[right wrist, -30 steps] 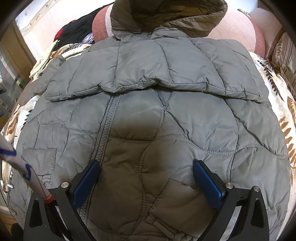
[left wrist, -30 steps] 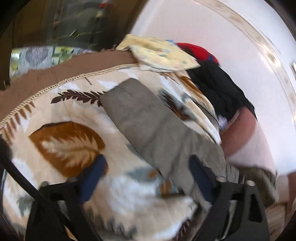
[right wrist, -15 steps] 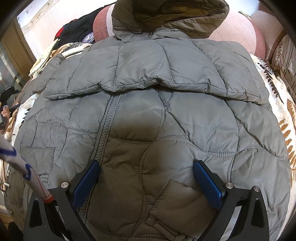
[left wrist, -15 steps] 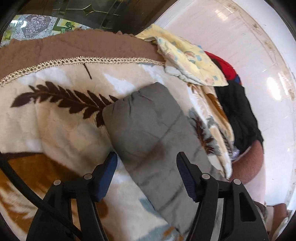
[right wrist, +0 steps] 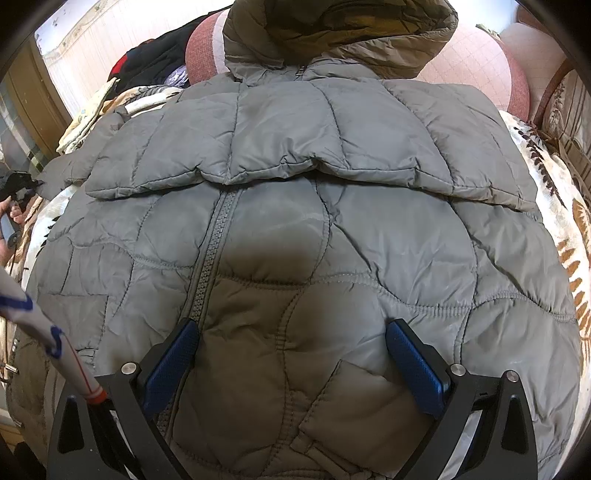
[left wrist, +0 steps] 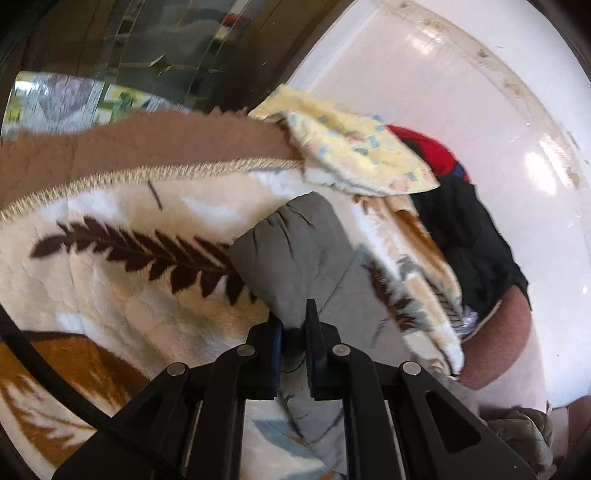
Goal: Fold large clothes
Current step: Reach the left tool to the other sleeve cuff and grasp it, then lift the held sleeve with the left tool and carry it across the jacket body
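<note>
**A:** Left tool (left wrist: 293, 334) is clamped on the sleeve cuff (left wrist: 291, 251) of the grey quilted jacket (right wrist: 295, 221), pads pinching the fabric tight.

**B:** The jacket lies front-up on the leaf-print blanket (left wrist: 110, 295), hood (right wrist: 332, 33) at twelve o'clock. Right tool (right wrist: 291, 354) hovers over the hem, jaws wide apart, gripping nothing.

**A:** For a clean fold I'd lift that cuff and sweep it across the chest toward the zipper (right wrist: 210, 258), keeping the sleeve flat.

**B:** Room? Open blanket toward nine o'clock in the left view; a yellow cloth (left wrist: 351, 147) and dark clothes (left wrist: 469, 243) crowd one o'clock. Steer clear there.
</note>
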`<state>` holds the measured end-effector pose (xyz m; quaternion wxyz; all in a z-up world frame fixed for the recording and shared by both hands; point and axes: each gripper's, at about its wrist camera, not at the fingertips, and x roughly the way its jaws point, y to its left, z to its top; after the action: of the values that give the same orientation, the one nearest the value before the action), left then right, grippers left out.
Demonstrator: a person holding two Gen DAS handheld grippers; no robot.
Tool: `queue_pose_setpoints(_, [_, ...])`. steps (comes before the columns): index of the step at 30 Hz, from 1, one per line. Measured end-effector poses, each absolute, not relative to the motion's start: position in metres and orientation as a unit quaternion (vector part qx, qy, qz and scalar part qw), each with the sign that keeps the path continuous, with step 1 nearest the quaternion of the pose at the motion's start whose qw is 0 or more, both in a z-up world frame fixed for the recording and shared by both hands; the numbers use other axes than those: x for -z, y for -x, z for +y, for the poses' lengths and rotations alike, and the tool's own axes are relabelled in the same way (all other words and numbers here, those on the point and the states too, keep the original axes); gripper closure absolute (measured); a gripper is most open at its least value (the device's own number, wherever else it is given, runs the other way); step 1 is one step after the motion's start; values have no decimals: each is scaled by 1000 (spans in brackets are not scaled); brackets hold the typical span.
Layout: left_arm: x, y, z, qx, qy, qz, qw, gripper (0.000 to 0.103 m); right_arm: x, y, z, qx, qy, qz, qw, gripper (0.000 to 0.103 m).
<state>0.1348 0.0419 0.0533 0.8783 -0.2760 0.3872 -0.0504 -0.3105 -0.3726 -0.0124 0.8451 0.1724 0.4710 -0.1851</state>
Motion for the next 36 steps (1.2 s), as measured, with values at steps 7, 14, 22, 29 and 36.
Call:
queue_pose_setpoints(7, [-116,-105,24,86,251,360,895,93,5,316,-378,178,-197,462,846,0])
queue_pose_setpoints(14, [-186,-56,-12,131,212,335,909,93,-25,333,-390,198,-204,416,864,1])
queue_pose_setpoints(22, [-260,21,-83,197,160,310,916,93,-51,350,-410,232,-216,375,871,1])
queue_pose_setpoints(29, [-301,93,-162,272,122,298,907,93,-66,371,-439,262,-256,346,864,1])
queue_pose_setpoints(36, [-300,167,-258,349,67,311,881,93,-78,394,-467,284,-289,314,859,1])
